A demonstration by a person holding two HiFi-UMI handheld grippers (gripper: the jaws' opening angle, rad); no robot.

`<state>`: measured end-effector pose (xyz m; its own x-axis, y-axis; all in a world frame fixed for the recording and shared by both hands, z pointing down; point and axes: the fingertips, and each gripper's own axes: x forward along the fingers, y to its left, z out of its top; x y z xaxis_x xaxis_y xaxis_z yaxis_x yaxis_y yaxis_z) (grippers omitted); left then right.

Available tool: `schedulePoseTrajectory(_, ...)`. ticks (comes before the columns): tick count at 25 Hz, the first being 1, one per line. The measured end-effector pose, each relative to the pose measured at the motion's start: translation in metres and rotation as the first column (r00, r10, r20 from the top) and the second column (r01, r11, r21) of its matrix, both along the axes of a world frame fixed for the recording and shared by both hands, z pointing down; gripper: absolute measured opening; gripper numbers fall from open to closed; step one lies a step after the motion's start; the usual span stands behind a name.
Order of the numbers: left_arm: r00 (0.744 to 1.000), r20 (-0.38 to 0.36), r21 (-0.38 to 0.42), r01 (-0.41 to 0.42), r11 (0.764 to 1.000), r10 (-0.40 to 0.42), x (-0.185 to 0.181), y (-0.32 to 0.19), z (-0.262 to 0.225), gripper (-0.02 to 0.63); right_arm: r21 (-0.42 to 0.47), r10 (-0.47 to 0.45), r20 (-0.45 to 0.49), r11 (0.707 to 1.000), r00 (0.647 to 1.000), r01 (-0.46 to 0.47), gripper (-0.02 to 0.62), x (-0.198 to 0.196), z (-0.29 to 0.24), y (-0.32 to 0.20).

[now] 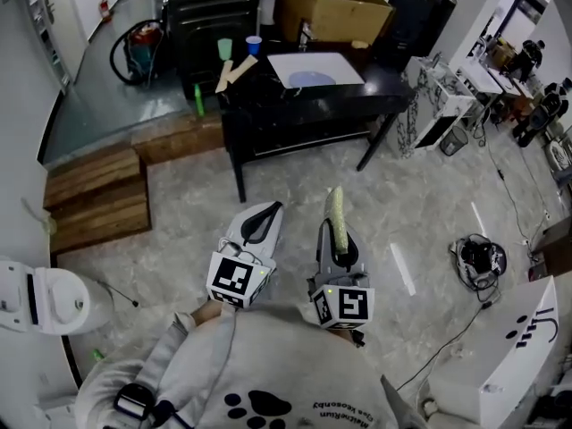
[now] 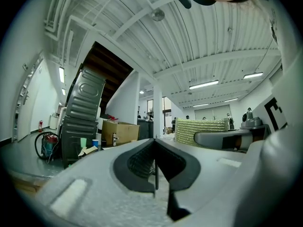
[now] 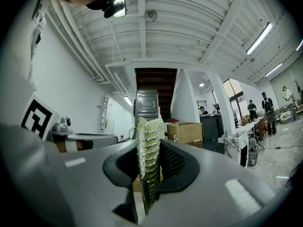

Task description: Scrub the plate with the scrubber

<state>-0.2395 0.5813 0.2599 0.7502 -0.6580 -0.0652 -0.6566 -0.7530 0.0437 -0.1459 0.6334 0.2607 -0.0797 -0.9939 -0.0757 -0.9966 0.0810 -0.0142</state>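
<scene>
The black counter (image 1: 375, 86) stands across the pale floor, well apart from the person. Low wooden steps (image 1: 94, 195) lie off the counter's left end, and an open cardboard box (image 1: 332, 9) sits at its far edge. A white mat (image 1: 335, 63) lies on the counter's middle, and the plate (image 1: 310, 79), pale and round, rests on the mat's near part, toward the counter's front edge.

Both tools are held side by side, short of the counter's front and pointing toward it. The left tool (image 2: 155, 144) is clenched on nothing, its dark pads meeting edge to edge. The right tool (image 3: 151, 148), the one nearer the counter's right end, grips the scrubber (image 1: 337, 213), a yellow-green ribbed pad that stands on edge between the jaws and juts out past their tips toward the counter.

At the counter's left end stand a green cup (image 1: 224, 49) and a blue cup (image 1: 254, 44), with a small green bottle (image 1: 198, 99) at the left corner.
</scene>
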Motion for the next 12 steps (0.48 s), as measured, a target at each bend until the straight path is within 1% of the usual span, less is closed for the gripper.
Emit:
schedulePoseTrajectory(5,0.999,-0.013,0.020,-0.029,0.999,0.029,0.013,-0.067,-0.011,0.005,0.018,0.035,0.005,0.999,0.999,-0.035,0.067,0.012,-0.011,-0.065)
schedulePoseTrajectory(12,0.997,0.015,0.003,-0.073,0.997,0.073,0.025,-0.135,0.009,0.005,-0.004,0.065,0.023,0.998,0.998,-0.065,0.067,0.017,0.010,-0.128)
